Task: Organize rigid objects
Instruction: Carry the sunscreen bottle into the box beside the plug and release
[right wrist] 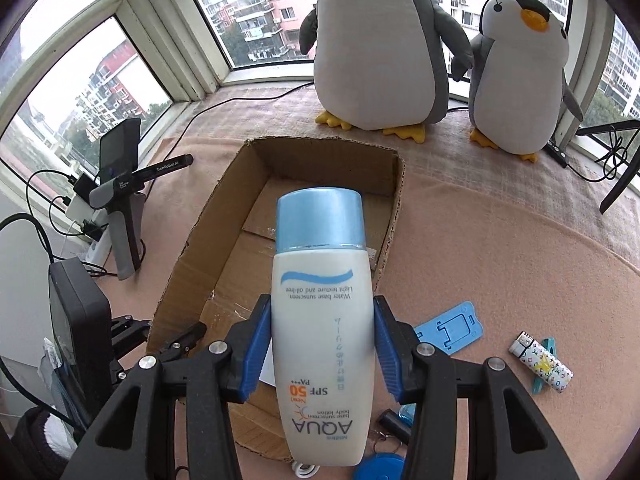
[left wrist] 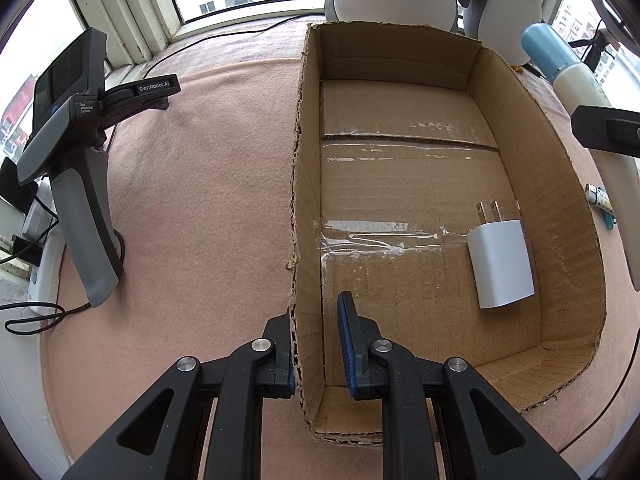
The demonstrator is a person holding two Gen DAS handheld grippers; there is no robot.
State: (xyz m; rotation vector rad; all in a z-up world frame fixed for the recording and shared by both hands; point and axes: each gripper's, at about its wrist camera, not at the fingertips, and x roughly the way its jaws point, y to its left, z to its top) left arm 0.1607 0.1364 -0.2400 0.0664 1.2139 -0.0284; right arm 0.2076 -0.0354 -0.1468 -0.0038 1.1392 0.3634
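An open cardboard box (left wrist: 310, 184) lies on the pink cloth. My left gripper (left wrist: 314, 344) is shut on the box's left wall, one finger outside and one inside. A white plug charger (left wrist: 502, 264) lies on the box floor at the right. My right gripper (right wrist: 322, 308) is shut on a white sunscreen bottle (right wrist: 320, 280) with a light blue cap, held above the box's (right wrist: 394, 208) near right side. In the left wrist view the bottle (left wrist: 560, 60) shows at the upper right, above the box's right wall.
A patterned lighter (right wrist: 542, 362), a blue phone stand (right wrist: 452, 328) and small items lie on the cloth right of the box. Two plush penguins (right wrist: 380, 52) stand behind it. A spare handheld gripper (left wrist: 80, 184) stands at the left, with cables near the window.
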